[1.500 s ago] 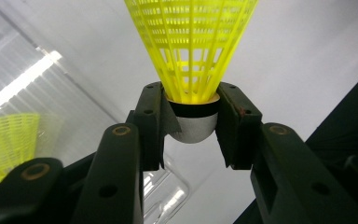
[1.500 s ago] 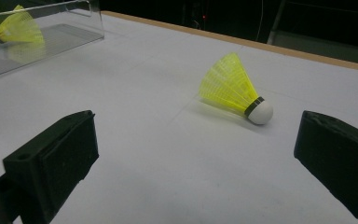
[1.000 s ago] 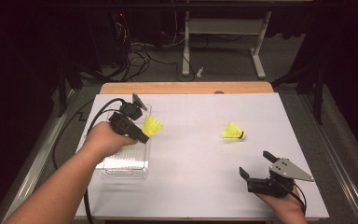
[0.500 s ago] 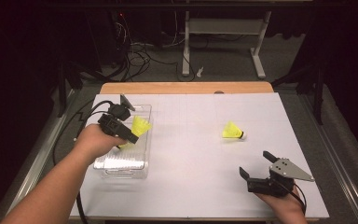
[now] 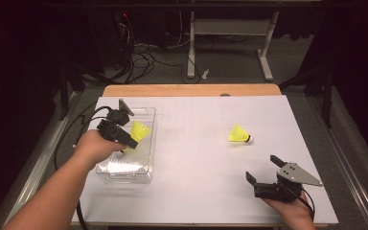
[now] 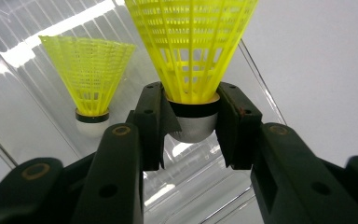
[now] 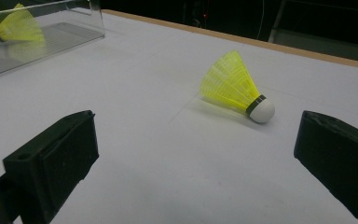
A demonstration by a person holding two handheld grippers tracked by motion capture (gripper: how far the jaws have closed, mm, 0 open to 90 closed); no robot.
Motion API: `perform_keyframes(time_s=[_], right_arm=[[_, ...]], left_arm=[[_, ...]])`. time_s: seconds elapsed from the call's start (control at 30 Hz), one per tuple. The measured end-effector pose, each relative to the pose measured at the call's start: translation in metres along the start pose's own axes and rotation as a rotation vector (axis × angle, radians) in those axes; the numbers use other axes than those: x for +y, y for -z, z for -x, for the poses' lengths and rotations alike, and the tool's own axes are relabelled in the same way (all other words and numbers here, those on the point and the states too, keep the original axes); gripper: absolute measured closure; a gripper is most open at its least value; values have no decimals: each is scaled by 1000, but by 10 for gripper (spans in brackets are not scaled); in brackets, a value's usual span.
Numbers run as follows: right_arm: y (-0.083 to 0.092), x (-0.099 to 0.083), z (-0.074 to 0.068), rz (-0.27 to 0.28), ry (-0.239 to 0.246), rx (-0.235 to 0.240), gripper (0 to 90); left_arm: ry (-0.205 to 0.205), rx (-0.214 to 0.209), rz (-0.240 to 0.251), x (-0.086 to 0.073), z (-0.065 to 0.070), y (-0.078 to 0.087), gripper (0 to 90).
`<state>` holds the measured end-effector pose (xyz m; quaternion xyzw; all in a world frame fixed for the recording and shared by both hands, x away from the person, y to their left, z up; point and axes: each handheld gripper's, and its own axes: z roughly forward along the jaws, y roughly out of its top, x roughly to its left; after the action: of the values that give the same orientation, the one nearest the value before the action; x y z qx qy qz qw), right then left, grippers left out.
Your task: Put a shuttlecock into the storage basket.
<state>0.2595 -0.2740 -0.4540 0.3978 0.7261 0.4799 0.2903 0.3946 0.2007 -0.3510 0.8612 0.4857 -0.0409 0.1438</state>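
Observation:
My left gripper point(image 5: 132, 139) hangs over a clear plastic box point(image 5: 124, 175) at the table's left, shut on the cork of a yellow shuttlecock point(image 5: 140, 130). In the left gripper view the pads of that gripper point(image 6: 191, 126) clamp the cork, and the shuttlecock's point(image 6: 193, 42) skirt points away. A second yellow shuttlecock shape point(image 6: 91, 79) shows on the box floor beside it; I cannot tell whether it is real or a reflection. Another yellow shuttlecock point(image 5: 239, 134) point(image 7: 235, 88) lies on its side on the white table. My right gripper point(image 5: 263, 168) point(image 7: 196, 154) rests open at the front right, short of it.
The white table top point(image 5: 201, 191) has a wooden strip point(image 5: 191, 90) along its far edge. Black cables point(image 5: 84, 120) trail from the left gripper over the table's left edge. The box's near corner point(image 7: 51, 28) shows in the right gripper view.
My left hand has carried the held shuttlecock leftward and slightly down, from beside the box's right wall to over the box. The right gripper has stayed put.

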Motion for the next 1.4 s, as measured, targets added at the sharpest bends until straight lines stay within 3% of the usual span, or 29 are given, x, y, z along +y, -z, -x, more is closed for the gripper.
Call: perform_keyframes(time_s=[0.33, 1.0, 1.4], right_arm=[[0, 0, 0, 1, 1, 0, 4], [-1, 0, 0, 0, 6, 1, 4], [-1, 0, 0, -2, 4, 0, 4]], left_arm=[[20, 5, 9, 0, -4, 0, 648], [32, 15, -46, 4, -7, -32, 648], [66, 17, -63, 6, -15, -45, 648]])
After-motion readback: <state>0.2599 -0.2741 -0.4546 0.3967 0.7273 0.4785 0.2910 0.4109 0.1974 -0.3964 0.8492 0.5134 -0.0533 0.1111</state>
